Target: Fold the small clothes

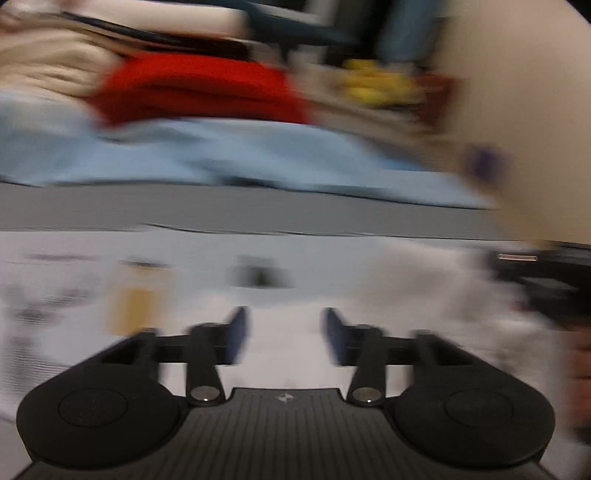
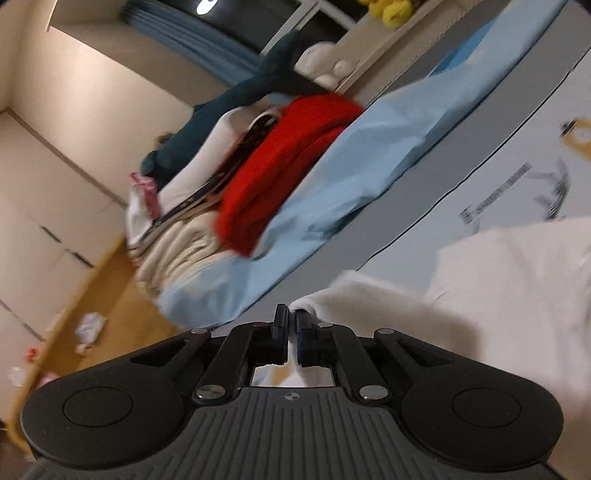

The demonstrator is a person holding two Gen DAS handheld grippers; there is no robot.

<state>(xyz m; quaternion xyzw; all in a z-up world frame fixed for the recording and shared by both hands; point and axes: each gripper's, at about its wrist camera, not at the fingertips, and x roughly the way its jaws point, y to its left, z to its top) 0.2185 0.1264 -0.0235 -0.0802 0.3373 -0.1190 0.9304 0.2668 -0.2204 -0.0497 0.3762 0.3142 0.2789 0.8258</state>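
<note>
A white fleecy garment (image 2: 498,280) lies on a pale printed sheet (image 2: 517,177). One edge of it runs in between the pads of my right gripper (image 2: 290,314), which is shut on it. The right wrist view is strongly tilted. In the blurred left wrist view my left gripper (image 1: 284,321) stands open with nothing between its blue pads (image 1: 236,332). It hovers low over the same printed sheet (image 1: 74,288), with the white garment (image 1: 417,280) to its right. A black shape (image 1: 546,284) at the right edge looks like the other gripper.
Beyond a grey strip (image 1: 258,210) lies a light blue cloth (image 1: 221,158) with a pile of clothes on it: a red one (image 2: 288,162), cream ones (image 2: 177,251) and dark ones. Yellow plush toys (image 2: 391,13) sit on a shelf. A wooden floor (image 2: 74,295) shows at left.
</note>
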